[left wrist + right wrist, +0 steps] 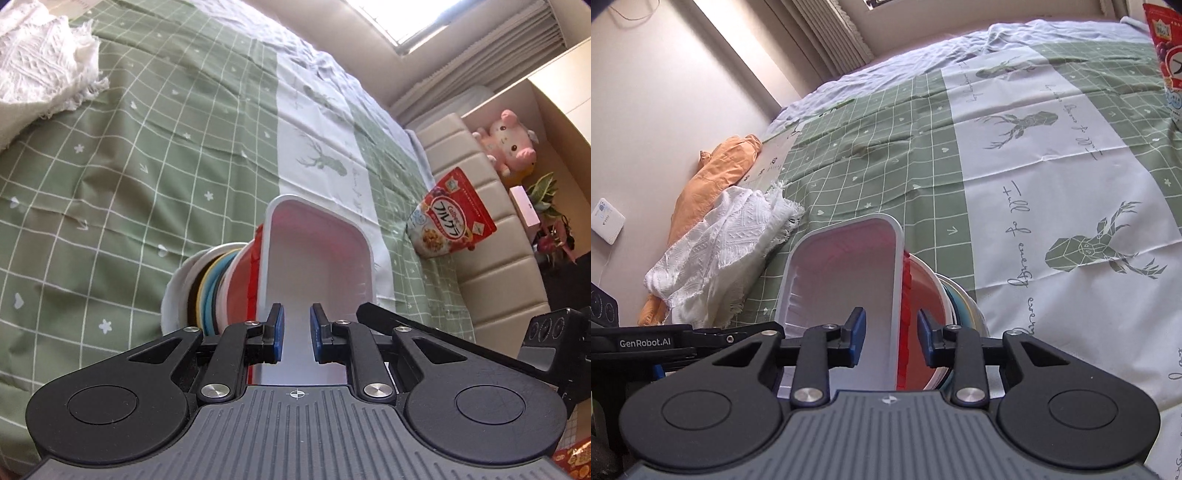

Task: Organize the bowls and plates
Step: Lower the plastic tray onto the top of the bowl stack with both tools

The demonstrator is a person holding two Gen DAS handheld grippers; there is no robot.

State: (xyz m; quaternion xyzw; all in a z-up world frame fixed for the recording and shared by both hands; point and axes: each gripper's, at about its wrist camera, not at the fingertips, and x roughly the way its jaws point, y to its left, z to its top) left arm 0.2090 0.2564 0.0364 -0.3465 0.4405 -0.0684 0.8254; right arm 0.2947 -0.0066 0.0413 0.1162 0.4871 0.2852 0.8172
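Topmost, white rectangular tray (317,258), red-walled bowl (245,284), colourful nested plates (207,291)

One square white tub (317,266) tops one stack of bowls (207,291); beside it, one cereal bag (452,218), one white throw (727,254).

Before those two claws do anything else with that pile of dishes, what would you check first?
1. White tub sits on top of the stack of bowls and plates: ok.
2. Left gripper open over the tub: ok.
3. Right gripper open, straddling the tub's wall: ok.
4. Stack steady on the soft tablecloth: cannot tell.
5. Cereal bag away from the stack: ok.
6. White blanket not touching the stack: ok.
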